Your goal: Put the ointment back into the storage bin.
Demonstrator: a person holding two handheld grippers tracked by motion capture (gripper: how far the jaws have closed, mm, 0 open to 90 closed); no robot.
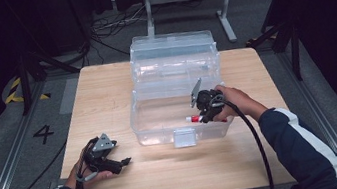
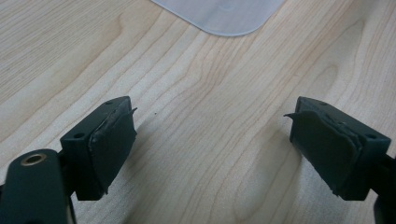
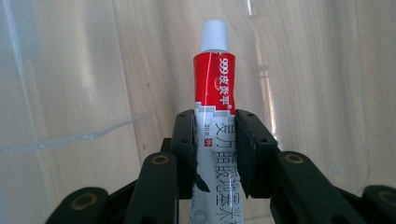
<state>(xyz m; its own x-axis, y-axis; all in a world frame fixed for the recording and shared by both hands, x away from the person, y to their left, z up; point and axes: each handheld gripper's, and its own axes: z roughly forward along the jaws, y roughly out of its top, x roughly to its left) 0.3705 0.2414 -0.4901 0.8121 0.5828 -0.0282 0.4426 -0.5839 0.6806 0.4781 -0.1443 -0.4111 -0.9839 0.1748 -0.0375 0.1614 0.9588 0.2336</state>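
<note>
1. Right gripper point(image 3: 212, 154): the jaws are closed part-way on a tube point(image 3: 215, 107) of ointment, one pad on each flat side of its body. The red shoulder and white cap stick out ahead of the jaws; the tail runs back between them.
2. Position of the tube: in the high view the tube point(image 1: 195, 119) is held inside the lower half of the clear plastic box point(image 1: 147, 128), near the front wall. Whether it touches the box floor cannot be told.
3. Left gripper point(image 2: 212, 140): the jaws stand wide apart with nothing between them, above bare tabletop point(image 2: 196, 84). A corner of the box lies well ahead of the jaws.
4. Handling, judged: the tube is probably light and soft-walled. Heavy squeezing may dent it or push its contents toward the cap.
5. Grip point, judged: hold the mid-body across the flat faces, as now. The glossy surface may slip, and the round cap gives poor purchase.
6. The box walls look thin and may flex if bumped.
</note>
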